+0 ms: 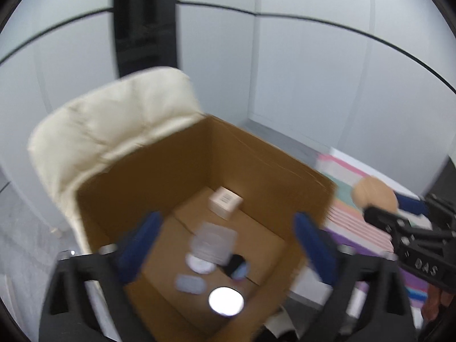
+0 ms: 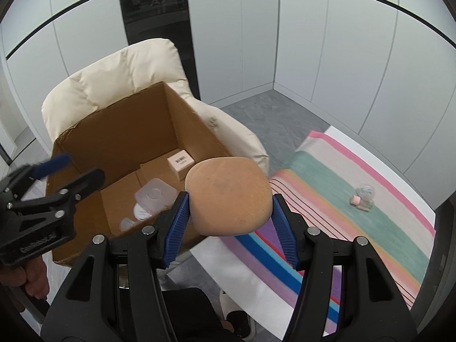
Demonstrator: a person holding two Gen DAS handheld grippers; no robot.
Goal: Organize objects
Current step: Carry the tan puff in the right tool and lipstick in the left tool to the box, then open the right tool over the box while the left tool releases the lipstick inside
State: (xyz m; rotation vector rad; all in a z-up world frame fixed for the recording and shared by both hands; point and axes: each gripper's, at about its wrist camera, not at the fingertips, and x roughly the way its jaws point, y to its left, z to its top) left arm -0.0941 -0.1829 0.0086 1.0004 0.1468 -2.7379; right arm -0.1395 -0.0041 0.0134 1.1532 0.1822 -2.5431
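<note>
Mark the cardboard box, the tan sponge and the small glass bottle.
cardboard box [image 2: 119,139]: right wrist view, inner back wall.
tan sponge [image 2: 228,193]: right wrist view, middle of its face.
small glass bottle [image 2: 364,196]: right wrist view, clear body.

My right black plastic gripper [image 2: 229,225] carries ribbed blue pads [image 2: 178,225] and silver screws. My left black gripper [image 1: 225,245] bears raised lettering.

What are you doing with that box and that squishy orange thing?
A person is tidying things into a cardboard box that sits on a cream chair. The right gripper is squeezing a tan sponge-like pad near the box. The left gripper is open and empty above the box. A small glass bottle is lying on the striped cloth.
</note>
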